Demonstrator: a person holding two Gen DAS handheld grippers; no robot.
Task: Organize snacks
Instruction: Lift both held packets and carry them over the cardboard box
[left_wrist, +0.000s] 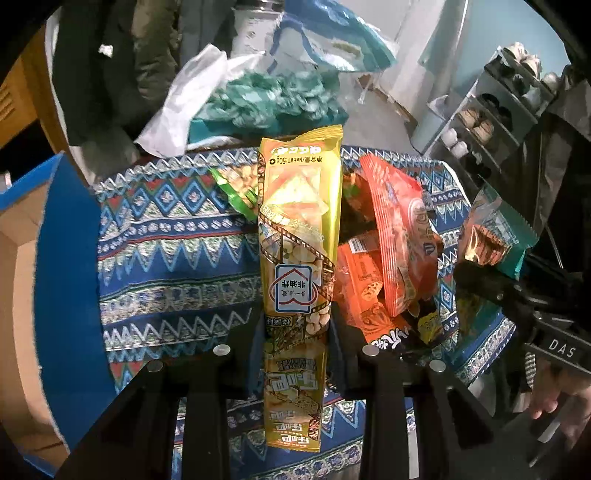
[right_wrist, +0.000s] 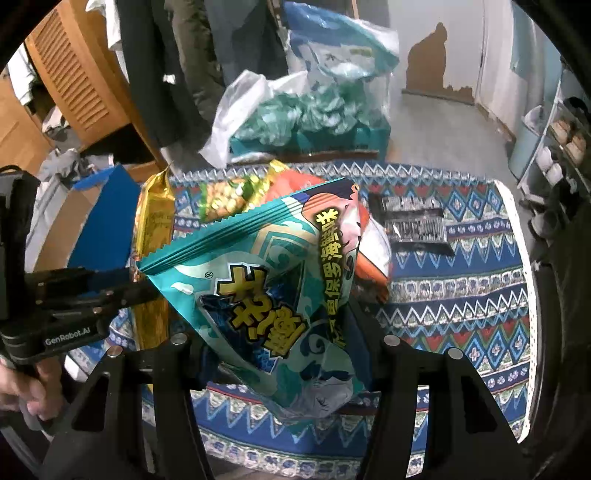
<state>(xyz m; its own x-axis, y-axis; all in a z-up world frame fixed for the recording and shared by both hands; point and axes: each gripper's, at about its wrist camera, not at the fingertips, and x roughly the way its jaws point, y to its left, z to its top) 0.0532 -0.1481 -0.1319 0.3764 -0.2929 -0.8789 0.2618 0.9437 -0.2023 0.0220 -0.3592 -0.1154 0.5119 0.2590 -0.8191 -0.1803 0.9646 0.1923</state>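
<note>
Patterned tablecloth (right_wrist: 461, 288) covers the table, with a blue-edged cardboard box (left_wrist: 62, 258) just beside its edge. A heap of snack packets (left_wrist: 391, 251) lies on the cloth; one black packet (right_wrist: 413, 225) lies apart. Right gripper (right_wrist: 280, 347) is clamped on a teal snack bag (right_wrist: 258, 295), held above the cloth. Left gripper (left_wrist: 295, 332) pinches a long yellow snack packet (left_wrist: 299, 236), raised beside the heap.
</note>
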